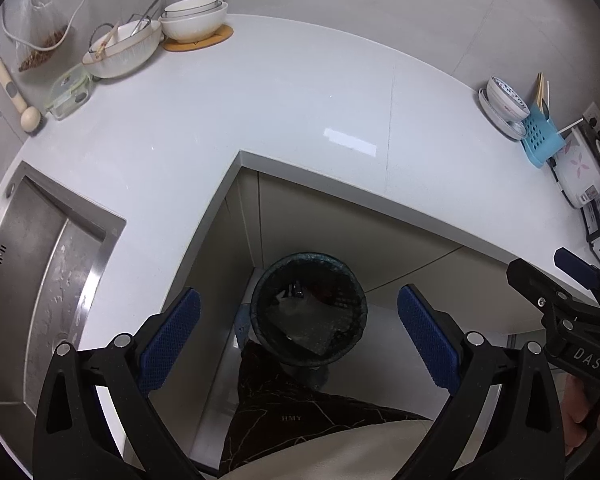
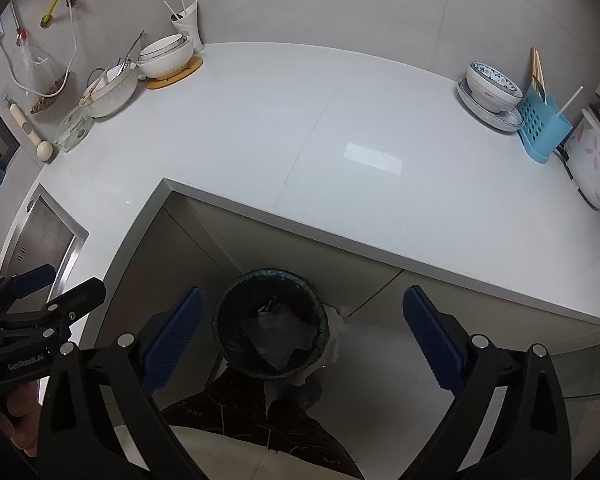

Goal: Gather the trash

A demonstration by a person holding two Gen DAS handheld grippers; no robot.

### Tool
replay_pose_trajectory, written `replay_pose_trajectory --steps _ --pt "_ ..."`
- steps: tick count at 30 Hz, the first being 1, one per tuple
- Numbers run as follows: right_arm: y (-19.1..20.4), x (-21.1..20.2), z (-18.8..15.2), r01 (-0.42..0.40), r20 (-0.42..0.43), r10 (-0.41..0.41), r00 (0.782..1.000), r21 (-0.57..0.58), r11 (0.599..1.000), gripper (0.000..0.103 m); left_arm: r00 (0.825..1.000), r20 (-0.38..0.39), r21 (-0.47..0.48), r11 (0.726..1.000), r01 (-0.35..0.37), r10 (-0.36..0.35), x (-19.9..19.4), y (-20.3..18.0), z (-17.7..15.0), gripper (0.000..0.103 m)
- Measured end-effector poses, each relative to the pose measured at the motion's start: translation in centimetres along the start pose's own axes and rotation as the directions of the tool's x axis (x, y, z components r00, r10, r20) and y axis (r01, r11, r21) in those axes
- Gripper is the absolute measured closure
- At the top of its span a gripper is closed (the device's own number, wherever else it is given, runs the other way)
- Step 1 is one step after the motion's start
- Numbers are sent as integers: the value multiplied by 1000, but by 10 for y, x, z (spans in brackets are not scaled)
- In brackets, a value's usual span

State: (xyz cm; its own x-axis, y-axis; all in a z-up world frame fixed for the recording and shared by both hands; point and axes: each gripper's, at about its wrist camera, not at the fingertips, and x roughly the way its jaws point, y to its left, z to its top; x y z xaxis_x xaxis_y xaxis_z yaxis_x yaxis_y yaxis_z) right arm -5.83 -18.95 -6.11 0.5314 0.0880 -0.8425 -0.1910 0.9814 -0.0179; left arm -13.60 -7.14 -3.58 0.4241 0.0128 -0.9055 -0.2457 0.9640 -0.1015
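A round dark trash bin (image 1: 309, 312) (image 2: 271, 322) lined with a black bag stands on the floor in the inner corner under the L-shaped white countertop (image 1: 260, 112) (image 2: 300, 140). Crumpled clear plastic and dark scraps lie inside it. My left gripper (image 1: 299, 338) hangs open above the bin, with nothing between its blue pads. My right gripper (image 2: 302, 336) is open and empty too, also over the bin. Each gripper shows at the edge of the other's view, the right gripper (image 1: 572, 300) beside the left and the left gripper (image 2: 40, 300) beside the right.
A steel sink (image 1: 32, 272) is set into the counter's left end. Stacked bowls (image 1: 194, 20), a glass container (image 1: 70, 90) and a brush stand at the back left. A patterned bowl on a plate (image 2: 492, 92), a blue utensil holder (image 2: 544, 124) and a rice cooker (image 2: 592, 160) stand on the right. A person's dark trousers (image 1: 300, 412) are below.
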Motion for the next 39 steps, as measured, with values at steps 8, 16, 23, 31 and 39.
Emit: replay_pose_trajectory --steps 8,16,23,31,39 --pt "0 -2 -1 0 2 0 1000 2 1000 8 1000 3 5 1000 7 -7 -3 -4 0 6" --pt "-2 -1 0 6 -1 -6 1000 6 1000 8 1000 1 15 1000 8 -8 -2 -7 -1 6" --pt "-3 1 0 4 -4 -4 1000 9 1000 8 1000 -1 16 1000 9 -9 -1 -7 0 6" --pt "-2 1 -1 2 -8 -2 1000 11 1000 8 1000 -2 19 1000 11 -11 -1 -8 1 6" --pt "-1 1 0 0 -11 0 1000 11 1000 8 1000 -8 -1 1000 25 -25 -1 -6 2 6"
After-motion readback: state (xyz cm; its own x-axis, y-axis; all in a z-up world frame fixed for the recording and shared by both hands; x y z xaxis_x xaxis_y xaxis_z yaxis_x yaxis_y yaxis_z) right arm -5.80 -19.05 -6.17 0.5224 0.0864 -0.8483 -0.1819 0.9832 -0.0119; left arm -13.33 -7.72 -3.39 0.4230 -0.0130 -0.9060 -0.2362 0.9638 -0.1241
